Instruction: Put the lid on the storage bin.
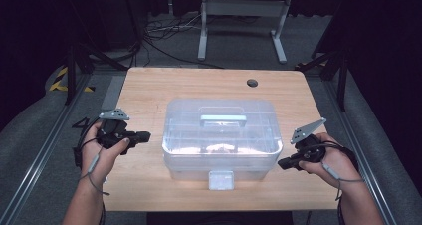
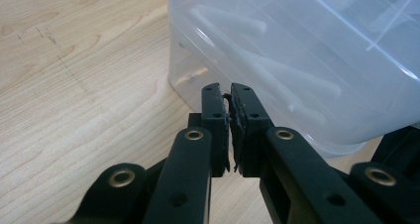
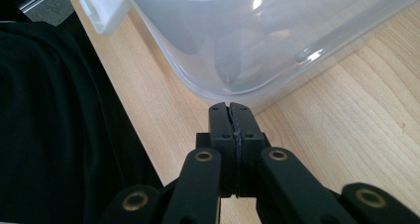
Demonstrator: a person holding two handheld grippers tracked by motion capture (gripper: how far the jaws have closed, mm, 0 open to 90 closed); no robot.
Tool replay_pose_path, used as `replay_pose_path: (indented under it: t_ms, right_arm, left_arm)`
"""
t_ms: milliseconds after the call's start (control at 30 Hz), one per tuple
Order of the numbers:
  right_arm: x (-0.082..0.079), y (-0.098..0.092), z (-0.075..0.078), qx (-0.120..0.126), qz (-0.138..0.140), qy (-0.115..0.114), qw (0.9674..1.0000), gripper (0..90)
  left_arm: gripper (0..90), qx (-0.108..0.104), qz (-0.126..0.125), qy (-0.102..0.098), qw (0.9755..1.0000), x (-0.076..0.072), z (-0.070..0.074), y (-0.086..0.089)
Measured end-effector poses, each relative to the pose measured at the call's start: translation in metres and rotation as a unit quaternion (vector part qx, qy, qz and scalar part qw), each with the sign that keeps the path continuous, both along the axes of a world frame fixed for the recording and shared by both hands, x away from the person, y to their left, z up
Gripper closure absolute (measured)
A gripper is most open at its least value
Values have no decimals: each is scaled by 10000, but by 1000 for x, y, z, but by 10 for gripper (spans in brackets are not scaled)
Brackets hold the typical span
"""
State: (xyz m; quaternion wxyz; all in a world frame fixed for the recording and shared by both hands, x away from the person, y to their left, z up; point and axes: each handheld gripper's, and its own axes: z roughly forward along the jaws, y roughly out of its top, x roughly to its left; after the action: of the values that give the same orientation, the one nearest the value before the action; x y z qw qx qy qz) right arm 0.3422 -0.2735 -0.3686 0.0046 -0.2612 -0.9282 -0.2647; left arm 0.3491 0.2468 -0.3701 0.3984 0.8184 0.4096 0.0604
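Beside the clear lidded box (image 1: 221,135), 2 hand-held grippers rest closed.

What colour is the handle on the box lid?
Pale blue-grey handle on the clear box, best seen in the high view.

Grey carpet floor (image 1: 35,120), dark surroundings
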Motion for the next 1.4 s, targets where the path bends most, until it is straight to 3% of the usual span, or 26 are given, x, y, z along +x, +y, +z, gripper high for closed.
replay_pose_path:
  t_ms: [200, 433, 633, 767, 967, 1167, 1200, 1267, 1400]
  right_arm:
    - [0, -6, 5, 129, -20, -67, 9999, 892]
    - [-2, -16, 21, 489, 30, -267, 9984, 878]
    - [-2, -23, 32, 736, -18, -448, 9963, 874]
    - [2, -28, 37, 977, -137, -621, 9932, 872]
    - [8, -32, 44, 1360, -377, -948, 9854, 867]
    - [17, -35, 47, 1836, -697, -1329, 9715, 847]
    - [20, -36, 46, 1904, -835, -1462, 9672, 846]
    - [25, -38, 44, 1962, -1023, -1580, 9623, 844]
    - [33, -43, 39, 1900, -1291, -1731, 9577, 833]
  left_arm:
    - [785, -5, 35, -16, 10000, -1, -2, 0]
    - [751, -22, 127, -79, 9999, -6, -4, 4]
    - [734, -26, 201, -91, 9998, -12, -6, 9]
    - [734, -49, 258, -115, 9996, -14, -7, 11]
    - [734, -36, 292, -61, 9996, -17, -11, 12]
    - [733, -17, 391, -58, 9992, -24, -12, 17]
    - [733, -24, 413, -49, 9991, -25, -12, 18]
    - [730, -25, 442, -62, 9990, -27, -12, 19]
    - [721, -17, 487, -72, 9988, -28, -13, 21]
